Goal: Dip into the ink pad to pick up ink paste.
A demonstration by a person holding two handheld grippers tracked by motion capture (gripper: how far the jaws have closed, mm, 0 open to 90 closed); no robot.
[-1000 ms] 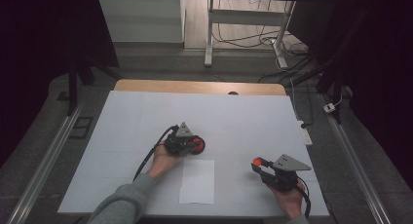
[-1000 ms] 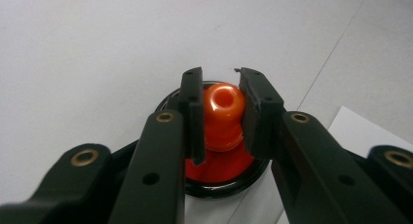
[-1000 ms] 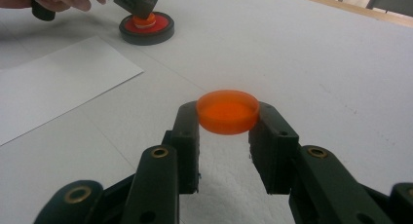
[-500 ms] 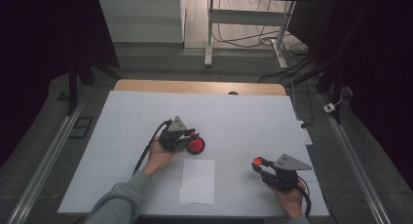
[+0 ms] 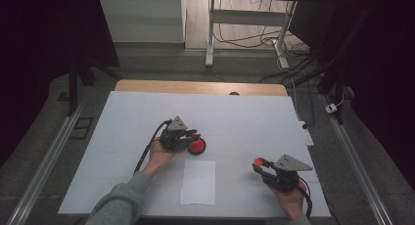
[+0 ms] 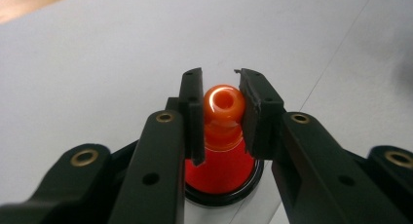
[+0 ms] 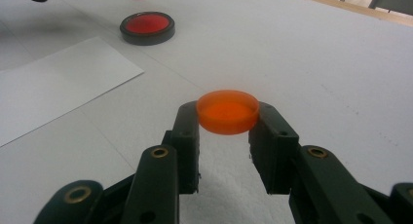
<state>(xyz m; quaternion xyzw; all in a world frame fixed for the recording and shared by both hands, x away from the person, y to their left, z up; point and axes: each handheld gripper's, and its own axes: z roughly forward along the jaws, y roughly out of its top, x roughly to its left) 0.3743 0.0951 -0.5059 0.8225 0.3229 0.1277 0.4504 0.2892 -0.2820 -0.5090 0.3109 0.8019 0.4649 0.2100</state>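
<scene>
Left gripper (image 6: pixel 221 109) clamped on orange knobbed piece (image 6: pixel 223 103) above red dish (image 5: pixel 197 146); right gripper (image 7: pixel 227 121) closed on orange cap (image 7: pixel 227 111), held over bench (image 5: pixel 244 117).

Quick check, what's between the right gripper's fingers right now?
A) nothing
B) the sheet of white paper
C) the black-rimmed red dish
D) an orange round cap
D: in the right gripper view the right gripper has its fingers pressed on both sides of the orange round cap, lifted above the table.

A lab-like recording room: white-covered worktop (image 5: pixel 147 117), metal floor rails (image 5: pixel 46 161) flanking it, loose cables (image 5: pixel 244 36) at twelve o'clock.
</scene>
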